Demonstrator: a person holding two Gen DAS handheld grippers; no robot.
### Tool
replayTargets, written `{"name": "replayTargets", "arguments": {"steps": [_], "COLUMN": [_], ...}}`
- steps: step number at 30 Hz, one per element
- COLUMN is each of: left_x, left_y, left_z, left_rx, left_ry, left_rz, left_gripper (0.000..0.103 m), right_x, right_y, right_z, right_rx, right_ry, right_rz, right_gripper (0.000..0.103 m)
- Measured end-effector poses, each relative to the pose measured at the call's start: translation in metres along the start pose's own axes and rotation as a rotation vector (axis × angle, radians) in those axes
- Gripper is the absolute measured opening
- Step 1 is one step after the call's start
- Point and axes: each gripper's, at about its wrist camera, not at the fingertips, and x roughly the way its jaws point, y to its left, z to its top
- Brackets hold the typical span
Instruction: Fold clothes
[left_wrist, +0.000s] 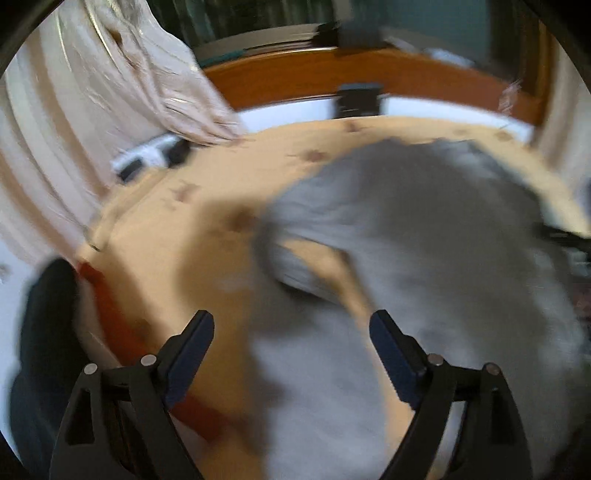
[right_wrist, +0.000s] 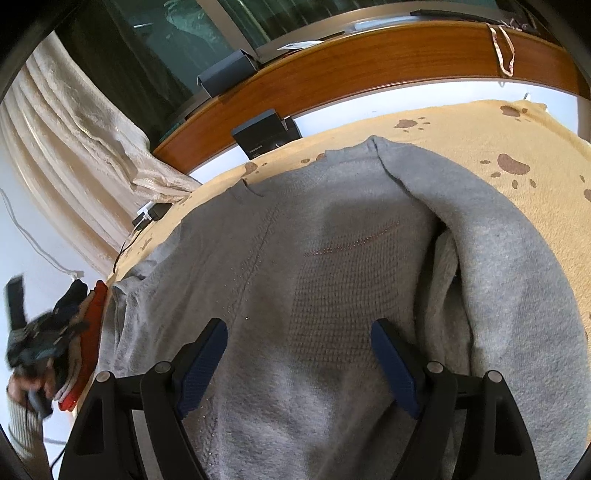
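- sweater (right_wrist: 332, 280) lies spread on the yellow blanket (right_wrist: 480, 122), one side already folded over.
- my left gripper (left_wrist: 291, 339) and right gripper (right_wrist: 299, 347) both hover with fingers wide apart, holding nothing.
- i think the next fold is due: left gripper must catch the loose sleeve (left_wrist: 295, 258).

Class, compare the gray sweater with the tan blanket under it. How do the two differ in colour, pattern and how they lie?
The gray sweater is plain gray; the tan blanket is tan with brown paw prints. The sweater lies on top, partly folded, with one side turned over its middle; the blanket lies spread flat beneath it and reaches out past the sweater's edges. Both are soft fabric, and neither the left gripper nor the right gripper holds either.
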Motion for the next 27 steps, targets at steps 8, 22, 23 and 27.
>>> {"name": "replayTargets", "arguments": {"steps": [8, 22, 23, 27], "left_x": [0.004, 0.043, 0.044, 0.044], "left_y": [-0.02, -0.025, -0.025, -0.032], "left_z": [-0.046, -0.058, -0.058, -0.057], "left_rx": [-0.224, -0.38, -0.379, -0.347], "left_ry": [0.123, 0.246, 0.248, 0.25], "left_rz": [-0.29, -0.436, -0.435, -0.416], "left_gripper": [0.091, 0.06, 0.06, 0.06], "right_x": [0.0, -0.001, -0.001, -0.001], "right_y": [0.002, 0.003, 0.003, 0.003], "right_z": [-0.001, -0.002, -0.002, -0.002], "right_rx": [-0.014, -0.02, -0.021, -0.023], "right_ry": [0.002, -0.003, -0.003, -0.003], "right_rz": [-0.008, -0.015, -0.015, -0.018], "right_gripper": [0.082, 0.082, 0.082, 0.082]}}
